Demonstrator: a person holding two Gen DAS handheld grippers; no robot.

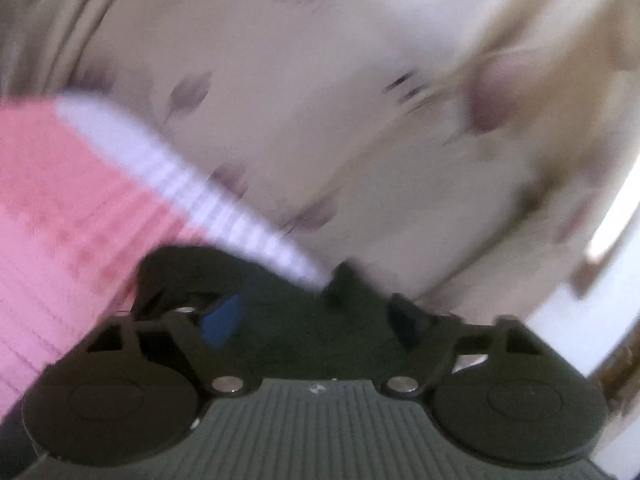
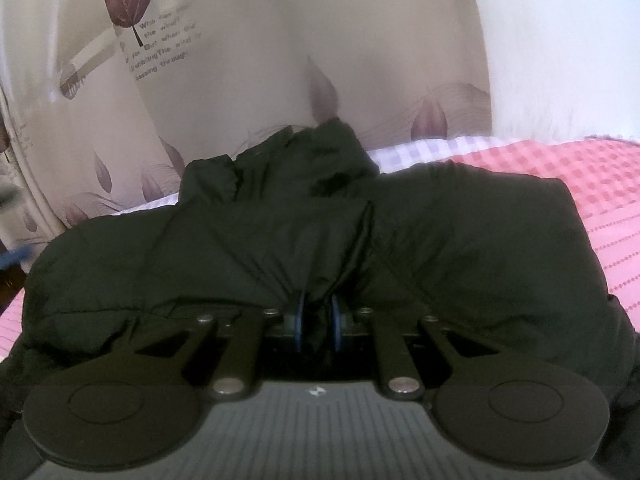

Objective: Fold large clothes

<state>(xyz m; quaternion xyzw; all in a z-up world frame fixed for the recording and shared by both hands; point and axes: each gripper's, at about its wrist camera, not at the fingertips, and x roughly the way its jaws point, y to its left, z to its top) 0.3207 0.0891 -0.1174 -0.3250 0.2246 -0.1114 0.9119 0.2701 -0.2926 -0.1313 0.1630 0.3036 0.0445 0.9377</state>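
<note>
One black padded jacket [image 2: 320, 232] lies heaped on the pink checked bedspread [image 2: 592, 184], its bulk stretching across the bed from the left edge to the right, with a white checked band of the same cover showing behind it. Behind that hangs one pale curtain [image 2: 240, 60] printed with purple leaves; I count about seven of them in the right wrist view. Beside the big leaf at the upper left runs small grey lettering: "the wind" can be made out, and lower down something like "passing through", the rest too soft to read.

Two grippers are in play. From the left wrist view, badly smeared, the left gripper [image 1: 316, 312] has its blue-padded fingers [image 1: 222, 320] standing apart over dark cloth; whether they press on it I cannot tell. The right gripper [image 2: 318, 324] has its blue pads drawn close together, pinching a fold of the jacket at its near edge, the fabric puckered into the narrow gap.
</note>
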